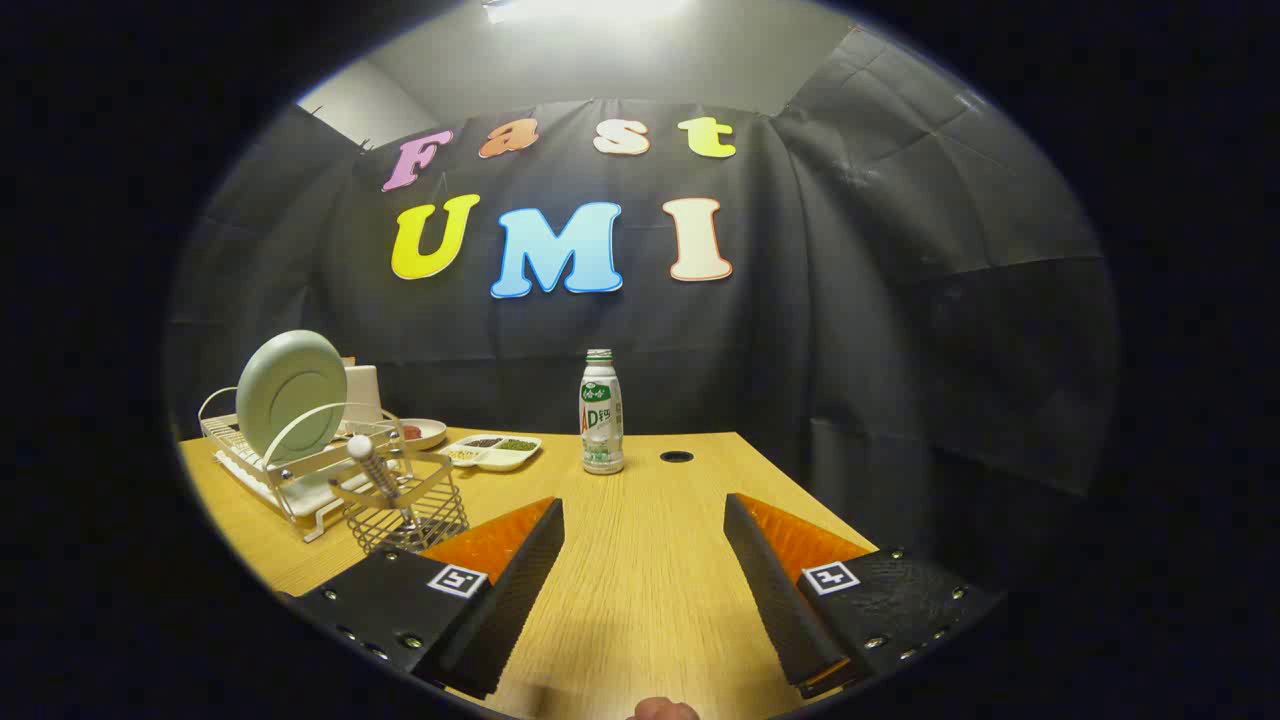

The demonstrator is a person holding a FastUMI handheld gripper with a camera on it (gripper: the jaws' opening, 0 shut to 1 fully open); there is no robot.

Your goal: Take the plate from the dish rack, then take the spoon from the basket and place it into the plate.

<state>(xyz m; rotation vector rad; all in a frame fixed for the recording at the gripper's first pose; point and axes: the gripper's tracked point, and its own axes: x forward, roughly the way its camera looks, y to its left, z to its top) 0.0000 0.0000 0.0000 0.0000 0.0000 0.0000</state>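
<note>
The hand-held gripper (643, 520) hangs over bare wooden table (640, 590) with its two fingers spread wide and nothing between them. The pale green round plate (291, 392) stands on edge in the white wire dish rack (262, 462), well off to the left of the fingers and farther back on the table, its face turned roughly toward the camera and slightly to the right, so its rim runs up and down rather than lying flat. To reach it the gripper would likely have to swing left and forward and close across that upright rim. Just in front of the rack, nearer the left finger, sits the square wire basket (408, 510), and in it the spoon (372, 468) stands upright with a pale rounded end on top and a metal stem; its lower end is lost in the wire mesh, and which end is the bowl is hard to tell. The plate's bottom edge is hidden behind the rack's bars. A white plastic bottle (602, 412) stands straight ahead, beyond the fingers.
</note>
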